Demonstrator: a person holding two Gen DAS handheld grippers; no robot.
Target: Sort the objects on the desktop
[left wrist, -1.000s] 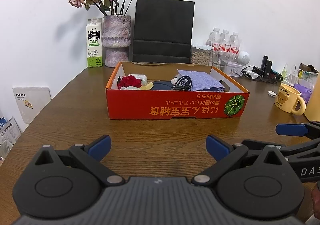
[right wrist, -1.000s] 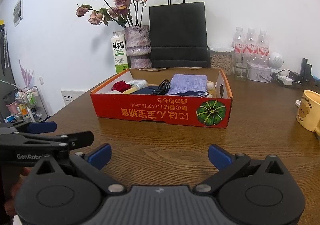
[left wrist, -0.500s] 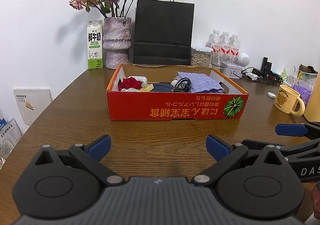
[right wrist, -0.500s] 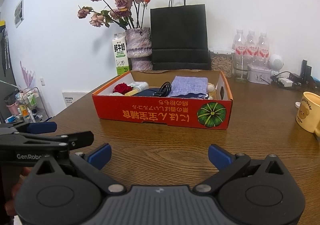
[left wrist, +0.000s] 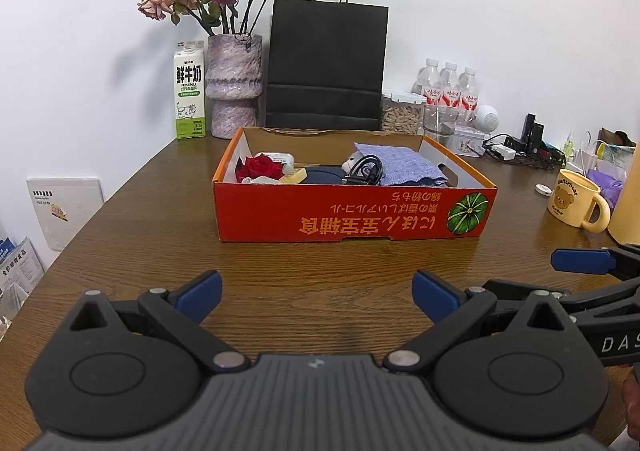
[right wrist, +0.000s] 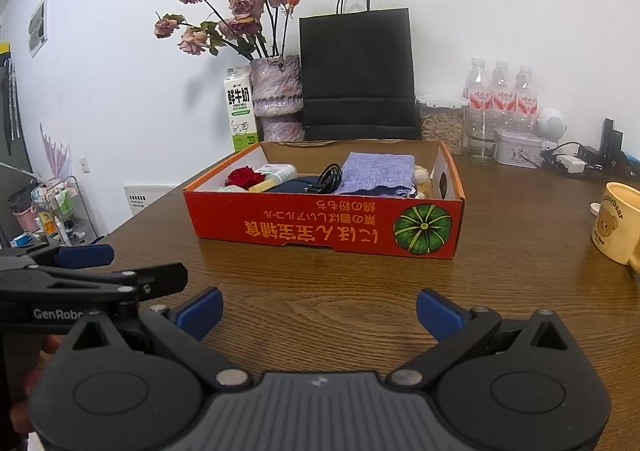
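White wall backs a wooden desk (left wrist: 132, 235). Left tongs (left wrist: 316, 293) hover low with blue tips spread, holding nothing. Ahead of both sits a red box (left wrist: 354, 211) holding a rose (left wrist: 258, 167), cable (left wrist: 362, 169) and cloth (left wrist: 404, 167). Right tongs (right wrist: 319, 311) are spread too, empty.

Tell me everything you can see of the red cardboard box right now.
The red cardboard box is a shallow open tray with orange top edges and a plain brown inside. Its front wall bears upside-down orange lettering and a green pumpkin picture; one end wall has a handle cutout. It sits flat on the wooden table, in front of the black paper bag. Inside lie a red rose, a black cable and a purple-blue cloth. No gripper touches it.
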